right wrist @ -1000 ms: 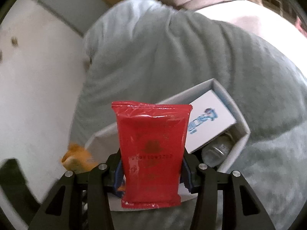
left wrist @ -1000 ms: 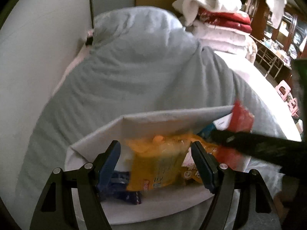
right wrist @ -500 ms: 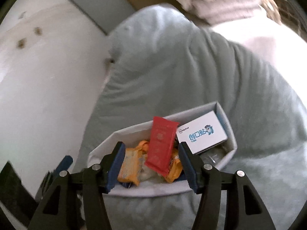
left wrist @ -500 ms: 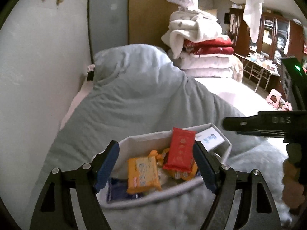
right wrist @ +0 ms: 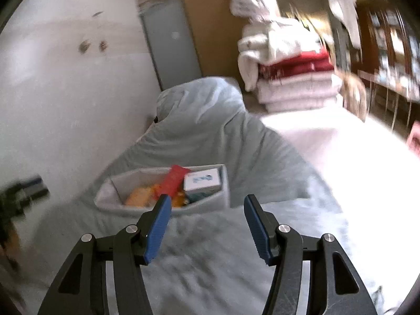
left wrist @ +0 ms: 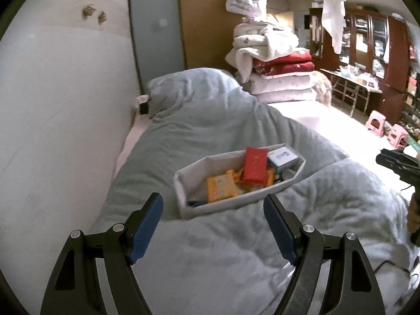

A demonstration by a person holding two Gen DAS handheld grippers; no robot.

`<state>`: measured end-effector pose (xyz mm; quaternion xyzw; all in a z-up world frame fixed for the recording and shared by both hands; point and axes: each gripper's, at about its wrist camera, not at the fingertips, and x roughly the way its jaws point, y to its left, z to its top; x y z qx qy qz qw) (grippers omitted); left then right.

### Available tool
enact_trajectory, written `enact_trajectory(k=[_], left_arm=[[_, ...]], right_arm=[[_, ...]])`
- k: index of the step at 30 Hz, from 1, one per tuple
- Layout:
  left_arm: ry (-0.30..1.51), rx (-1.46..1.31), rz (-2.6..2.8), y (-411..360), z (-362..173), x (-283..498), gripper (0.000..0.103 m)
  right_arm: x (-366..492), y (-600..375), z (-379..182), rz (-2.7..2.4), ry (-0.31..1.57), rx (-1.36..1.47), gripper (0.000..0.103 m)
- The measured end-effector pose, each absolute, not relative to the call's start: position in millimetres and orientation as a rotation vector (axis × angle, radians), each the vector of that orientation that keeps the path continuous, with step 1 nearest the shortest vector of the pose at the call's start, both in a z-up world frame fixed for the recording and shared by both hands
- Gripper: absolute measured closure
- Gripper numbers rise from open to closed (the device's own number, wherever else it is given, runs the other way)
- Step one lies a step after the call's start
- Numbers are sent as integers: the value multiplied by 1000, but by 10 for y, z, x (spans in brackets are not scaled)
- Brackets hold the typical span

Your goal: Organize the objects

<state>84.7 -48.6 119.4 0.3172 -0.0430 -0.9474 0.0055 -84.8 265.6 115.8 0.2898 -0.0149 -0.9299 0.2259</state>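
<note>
A grey fabric basket (left wrist: 236,204) (right wrist: 162,210) sits on the grey duvet. Inside it a red packet (left wrist: 254,165) (right wrist: 174,181) lies on top of orange packets (left wrist: 220,189) (right wrist: 137,195), next to a white and blue box (left wrist: 283,156) (right wrist: 202,179). My left gripper (left wrist: 212,197) is open and empty, held back from the basket's near wall. My right gripper (right wrist: 207,197) is also open with nothing between its fingers, short of the basket. Its black body shows at the right edge of the left wrist view (left wrist: 396,162).
The duvet (left wrist: 210,118) humps up behind the basket. A white wall (left wrist: 52,105) runs along the left. Folded blankets (left wrist: 275,73) are stacked at the back beside bare white bedding (left wrist: 328,120). Pink stools (left wrist: 378,123) and dark cabinets (left wrist: 367,39) stand at the right.
The right gripper let go of the red packet, which now lies in the basket. An orange packet also came to rest there. Both grippers drew back and up from the basket.
</note>
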Motion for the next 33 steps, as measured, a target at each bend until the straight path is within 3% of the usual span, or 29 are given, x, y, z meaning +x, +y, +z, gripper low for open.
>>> enact_trajectory(k=[5, 9, 13, 29, 33], left_arm=[[-205, 991, -2898, -585, 1026, 1019, 25], [-136, 1049, -2864, -743, 843, 1103, 25], [-76, 1072, -2828, -891, 707, 1188, 25], [156, 1112, -2754, -1547, 270, 1190, 25], [95, 1109, -2756, -1533, 156, 1200, 24]], right_arm=[[-769, 2767, 868, -2539, 5, 896, 45], [-789, 2805, 660, -2554, -33, 969, 45], [-738, 2688, 523, -2548, 51, 1027, 45], [-877, 2614, 375, -2537, 128, 1107, 45], [-900, 2550, 319, -2546, 209, 1120, 45]])
